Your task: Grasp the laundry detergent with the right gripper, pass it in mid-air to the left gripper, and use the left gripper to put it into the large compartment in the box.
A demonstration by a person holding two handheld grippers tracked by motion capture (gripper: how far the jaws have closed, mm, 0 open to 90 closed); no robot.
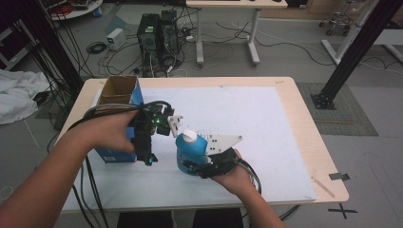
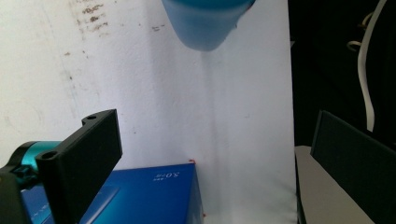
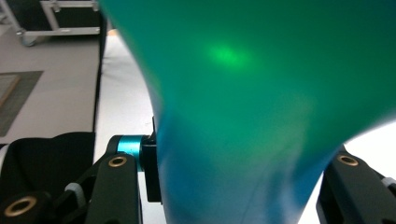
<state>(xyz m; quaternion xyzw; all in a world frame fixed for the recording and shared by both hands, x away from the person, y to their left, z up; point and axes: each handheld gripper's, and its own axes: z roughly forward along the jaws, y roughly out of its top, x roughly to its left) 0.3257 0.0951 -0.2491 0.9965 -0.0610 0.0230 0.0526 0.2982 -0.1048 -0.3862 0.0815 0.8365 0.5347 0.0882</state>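
Two grippers: both over the white mat
Tabletop (image 1: 304, 118): bare wood margin right of the mat (image 1: 247, 118), open mat beyond the bottle
Box (image 1: 116, 95): blue, top open, at the mat's left edge; the left gripper view shows its printed face
Bottle (image 1: 190, 149): blue, white cap, near the front edge, gripped in the right gripper (image 1: 209, 164) jaws
Left gripper (image 1: 147, 137): jaws wide apart, empty, just beside the box

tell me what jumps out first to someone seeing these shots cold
The blue bottle with a white cap, clamped in the right gripper near the middle of the white mat. To its left, the left gripper hangs with jaws open over a blue box, whose cardboard inside is open at the far end.
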